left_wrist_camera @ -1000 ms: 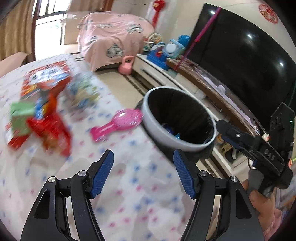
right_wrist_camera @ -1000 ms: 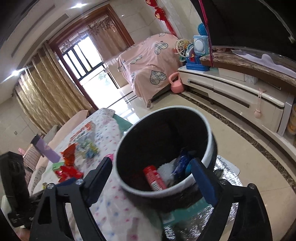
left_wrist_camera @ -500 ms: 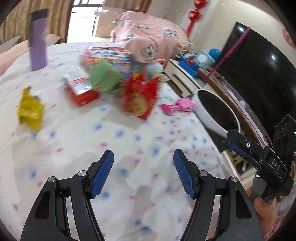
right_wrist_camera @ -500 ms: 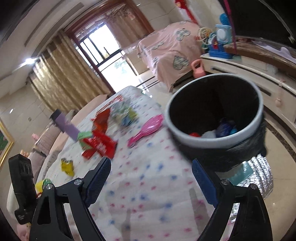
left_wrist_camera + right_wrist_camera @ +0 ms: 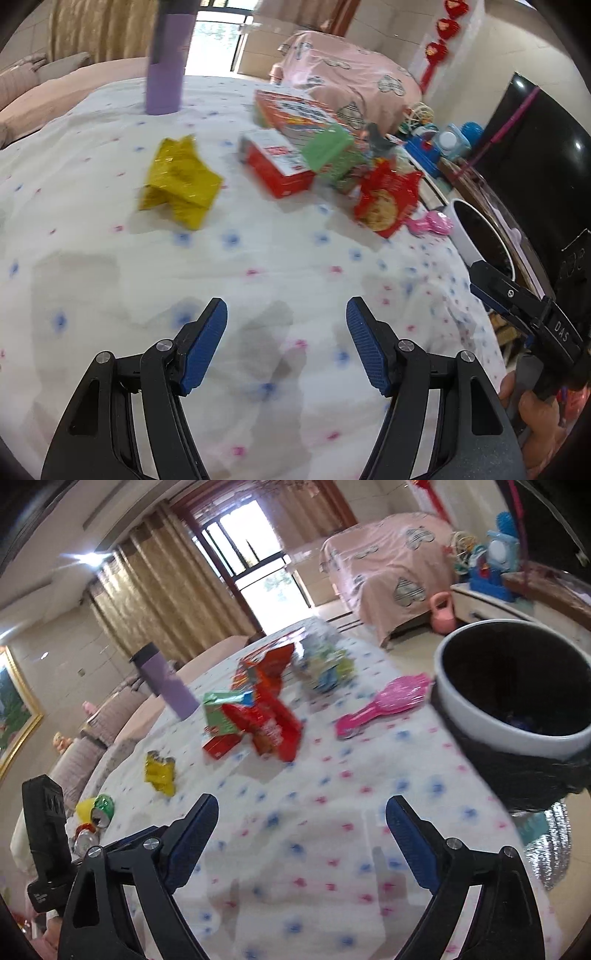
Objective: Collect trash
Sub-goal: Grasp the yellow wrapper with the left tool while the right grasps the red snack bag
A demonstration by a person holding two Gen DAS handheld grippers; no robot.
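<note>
Both tools, the left tool (image 5: pixel 286 345) and the right tool (image 5: pixel 301 834), are released wide and empty above the table (image 5: pixel 258 258). A second ago they hung at the trash bin (image 5: pixel 513 686); now they face the trash: yellow wrapper (image 5: pixel 181 182), red boxes (image 5: pixel 280 162), red snack bag (image 5: pixel 386 199). A pink brush (image 5: pixel 380 703) lies near the bin.

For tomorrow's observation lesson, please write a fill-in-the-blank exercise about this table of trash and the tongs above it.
1. The crumpled foil wrapper lying on the dotted tablecloth is ____ in colour.
2. The tall purple bottle stands ____ on the table.
3. The pink plastic hairbrush lies between the red snack bags and the white-rimmed ____.
4. The left tongs hold ____.

Missing words: yellow; upright; bin; nothing
</note>
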